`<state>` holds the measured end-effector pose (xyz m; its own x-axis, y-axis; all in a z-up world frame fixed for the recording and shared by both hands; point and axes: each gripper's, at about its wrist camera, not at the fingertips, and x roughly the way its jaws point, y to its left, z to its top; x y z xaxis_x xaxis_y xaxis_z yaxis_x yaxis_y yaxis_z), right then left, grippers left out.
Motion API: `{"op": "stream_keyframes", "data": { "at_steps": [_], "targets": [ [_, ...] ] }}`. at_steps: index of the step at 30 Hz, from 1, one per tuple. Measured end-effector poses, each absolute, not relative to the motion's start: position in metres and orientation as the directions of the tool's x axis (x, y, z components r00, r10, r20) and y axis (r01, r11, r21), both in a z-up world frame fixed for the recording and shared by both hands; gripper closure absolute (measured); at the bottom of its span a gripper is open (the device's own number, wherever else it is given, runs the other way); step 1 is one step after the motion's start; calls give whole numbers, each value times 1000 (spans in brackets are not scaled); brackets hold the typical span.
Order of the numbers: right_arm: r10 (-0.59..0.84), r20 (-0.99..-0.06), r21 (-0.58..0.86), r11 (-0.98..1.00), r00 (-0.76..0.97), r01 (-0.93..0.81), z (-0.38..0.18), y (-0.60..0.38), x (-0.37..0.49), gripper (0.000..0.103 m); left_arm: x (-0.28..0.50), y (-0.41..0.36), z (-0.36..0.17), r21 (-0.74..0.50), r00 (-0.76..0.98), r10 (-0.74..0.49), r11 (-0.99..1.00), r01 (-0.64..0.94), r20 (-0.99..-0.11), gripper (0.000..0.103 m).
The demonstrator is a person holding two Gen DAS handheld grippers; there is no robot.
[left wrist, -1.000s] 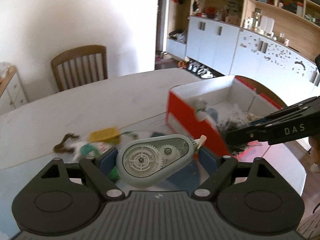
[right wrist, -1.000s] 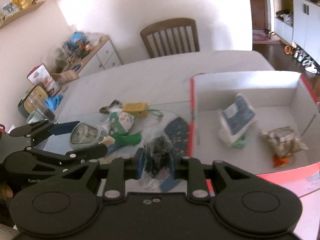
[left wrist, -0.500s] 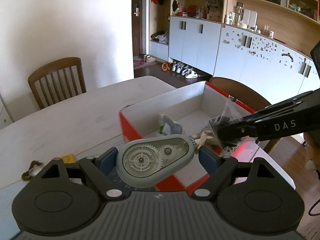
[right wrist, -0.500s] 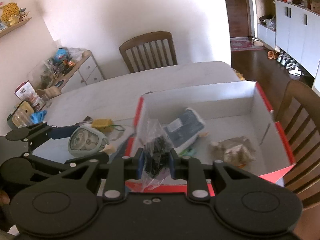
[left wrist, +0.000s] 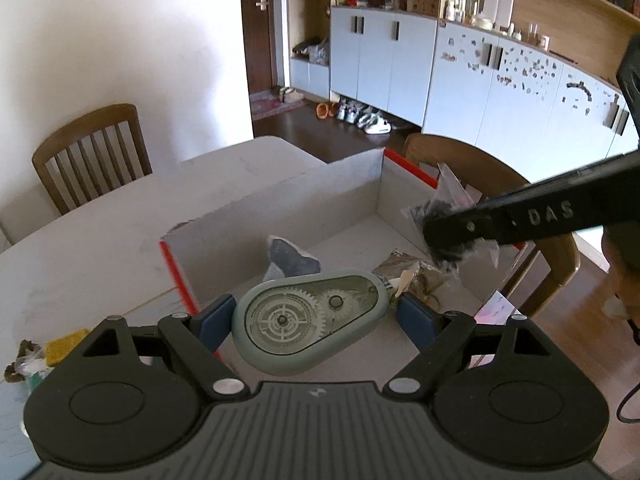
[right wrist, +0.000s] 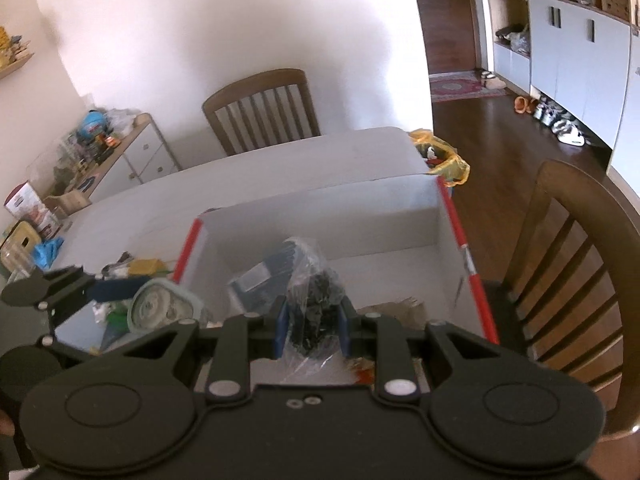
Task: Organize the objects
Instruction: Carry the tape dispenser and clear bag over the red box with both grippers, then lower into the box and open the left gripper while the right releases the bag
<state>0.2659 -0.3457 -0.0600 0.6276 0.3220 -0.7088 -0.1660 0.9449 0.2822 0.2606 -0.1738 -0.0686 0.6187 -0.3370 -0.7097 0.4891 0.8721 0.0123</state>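
Observation:
My left gripper (left wrist: 316,316) is shut on a grey-green correction tape dispenser (left wrist: 308,320) with clear gears, held over the near left part of a white cardboard box with red edges (left wrist: 280,196). My right gripper (right wrist: 312,330) is shut on a clear plastic bag of small black pieces (right wrist: 316,300), also above the box (right wrist: 400,204). The same bag (left wrist: 448,236) shows at the right of the left wrist view, and the dispenser (right wrist: 162,306) at the left of the right wrist view. A blue-and-white packet (right wrist: 264,276) and a brownish packet (left wrist: 416,272) lie inside the box.
The box stands on a white table (left wrist: 100,240). Loose items, one yellow (left wrist: 66,344), lie on the table left of the box. Wooden chairs stand at the far side (right wrist: 260,108) and right side (right wrist: 580,260). A yellow bag (right wrist: 444,156) sits beyond the table's corner.
Both grippers have carried their loads rightward from above the loose items to above the box. The box now fills the middle of both views. Neither grip has altered.

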Motion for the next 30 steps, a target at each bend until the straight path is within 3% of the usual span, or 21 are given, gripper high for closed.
{"op": "stream_keyframes", "data": {
  "at_steps": [20, 30],
  "targets": [
    [257, -809, 177, 964, 528, -198, -118, -336, 333, 79, 313, -240, -120, 60, 494, -230, 862, 503, -839, 15],
    [275, -830, 194, 958, 485, -211, -127, -333, 338, 76, 322, -244, -136, 54, 432, -201, 859, 510, -879, 15]
  ]
}}
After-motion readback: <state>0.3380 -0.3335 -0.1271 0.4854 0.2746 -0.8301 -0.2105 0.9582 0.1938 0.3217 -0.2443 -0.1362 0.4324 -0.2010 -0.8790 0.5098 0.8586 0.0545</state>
